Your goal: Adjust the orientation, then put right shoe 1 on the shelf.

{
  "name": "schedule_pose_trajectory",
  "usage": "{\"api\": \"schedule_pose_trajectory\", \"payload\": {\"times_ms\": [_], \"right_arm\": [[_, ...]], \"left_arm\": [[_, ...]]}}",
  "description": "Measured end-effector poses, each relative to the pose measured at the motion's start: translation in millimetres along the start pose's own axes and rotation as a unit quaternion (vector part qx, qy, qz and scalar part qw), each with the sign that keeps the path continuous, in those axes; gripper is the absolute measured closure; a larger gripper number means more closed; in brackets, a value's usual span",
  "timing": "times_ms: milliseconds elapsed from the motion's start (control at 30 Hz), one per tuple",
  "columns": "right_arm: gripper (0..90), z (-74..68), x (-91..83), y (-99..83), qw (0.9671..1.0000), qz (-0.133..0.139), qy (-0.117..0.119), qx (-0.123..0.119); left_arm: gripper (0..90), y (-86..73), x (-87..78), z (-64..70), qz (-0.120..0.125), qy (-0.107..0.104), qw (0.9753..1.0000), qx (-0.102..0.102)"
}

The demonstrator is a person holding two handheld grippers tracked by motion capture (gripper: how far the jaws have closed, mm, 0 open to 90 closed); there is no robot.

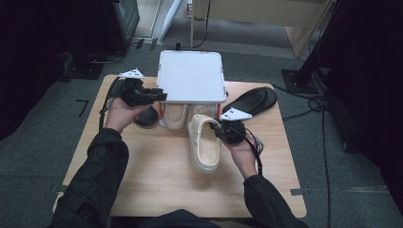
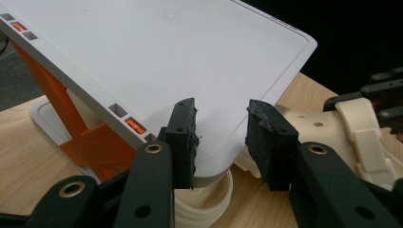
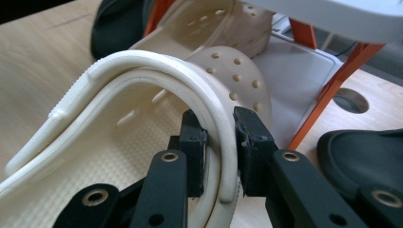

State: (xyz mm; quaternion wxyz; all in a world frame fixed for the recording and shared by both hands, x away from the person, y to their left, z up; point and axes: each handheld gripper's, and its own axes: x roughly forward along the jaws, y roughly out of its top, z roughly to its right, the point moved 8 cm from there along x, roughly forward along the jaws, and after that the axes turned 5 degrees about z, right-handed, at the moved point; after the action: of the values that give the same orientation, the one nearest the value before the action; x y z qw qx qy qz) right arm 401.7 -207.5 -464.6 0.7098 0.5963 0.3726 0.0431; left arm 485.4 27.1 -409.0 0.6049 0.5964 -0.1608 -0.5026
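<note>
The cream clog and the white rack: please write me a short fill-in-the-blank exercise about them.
1. The right gripper is shut on the heel ____ of the cream clog.
2. The left gripper stands ____ at the white rack.
3. The second cream clog lies ____ the rack's top shelf.
4. A ____ slipper lies right of the rack.

Missing: strap; open; under; black

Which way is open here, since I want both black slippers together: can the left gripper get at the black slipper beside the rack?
Probably yes. The left gripper hovers open at the white rack's top corner, and the black slipper lies just beneath that hand on the table, beside the rack's left leg. Nothing covers it; the hand need only lower.
</note>
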Motion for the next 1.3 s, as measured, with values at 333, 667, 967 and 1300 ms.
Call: {"api": "schedule_pose_trajectory", "payload": {"times_ms": [333,667,967,1300], "right_arm": [[74.9,16.7,33.5,9.3,0.9996,-0.009,-0.026,-0.006],[73.2,23.9,56.5,-0.8,0.9987,-0.026,-0.040,-0.017],[65.4,19.1,61.5,-2.2,0.9993,-0.016,-0.033,-0.003],[46.1,19.3,35.1,-2.6,0.9996,-0.015,0.005,0.025]], "left_arm": [[64.2,-0.3,0.0,-0.5,0.005,-0.003,1.0000,-0.004],[66.0,-0.4,-0.3,-0.8,0.005,-0.001,1.0000,-0.005],[65.9,-0.5,-0.4,-0.6,0.004,0.001,1.0000,-0.004],[65.7,-1.0,-0.5,-0.6,0.006,0.002,1.0000,-0.001]]}}
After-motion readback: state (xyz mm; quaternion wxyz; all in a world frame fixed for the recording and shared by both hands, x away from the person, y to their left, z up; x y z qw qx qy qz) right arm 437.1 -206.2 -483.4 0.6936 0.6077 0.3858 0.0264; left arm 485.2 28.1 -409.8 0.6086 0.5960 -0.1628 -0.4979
